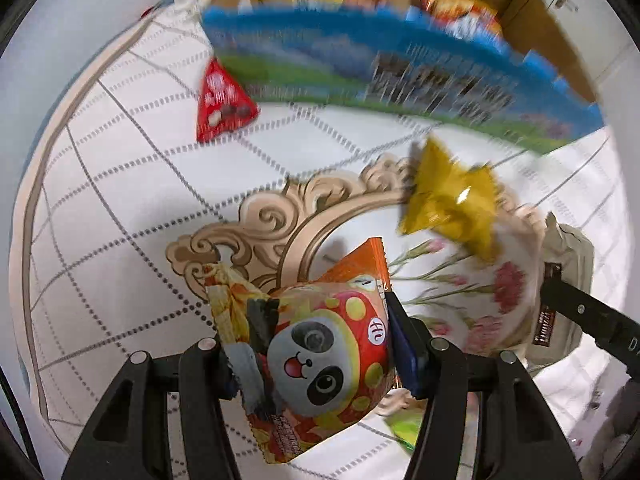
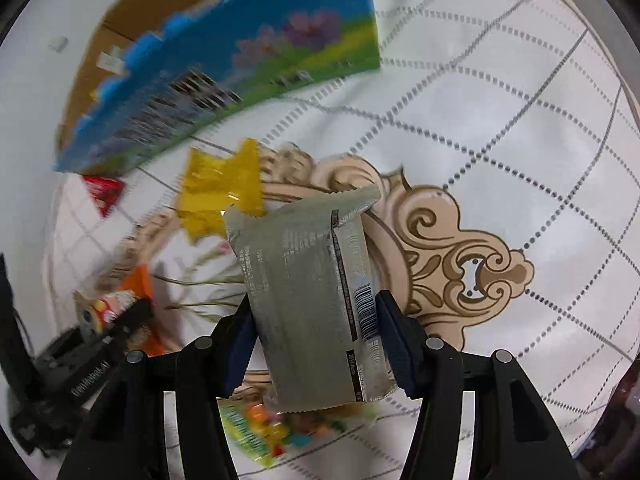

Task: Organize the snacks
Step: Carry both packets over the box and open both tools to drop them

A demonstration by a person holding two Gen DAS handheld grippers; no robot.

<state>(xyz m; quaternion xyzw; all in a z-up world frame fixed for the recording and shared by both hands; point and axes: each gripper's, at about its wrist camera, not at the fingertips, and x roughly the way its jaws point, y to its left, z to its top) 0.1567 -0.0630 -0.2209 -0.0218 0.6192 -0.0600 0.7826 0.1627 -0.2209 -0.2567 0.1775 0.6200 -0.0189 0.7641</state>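
Snacks are in both grips: left hand-held gripper (image 1: 324,344) clamps a panda packet (image 1: 320,360), right hand-held gripper (image 2: 316,340) a grey packet (image 2: 308,300), long axis forward. Cardboard box (image 1: 532,28) lies ahead, beyond the blue carton (image 1: 360,72).

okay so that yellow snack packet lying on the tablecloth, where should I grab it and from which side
Judging by its look, the yellow packet lies crumpled on the tablecloth, puffed in the middle with flat crimped ends. Come from above and pinch across the puffy middle, fingers spanning its narrower width. Both the left gripper and right gripper already hold packets, so one must unload first.
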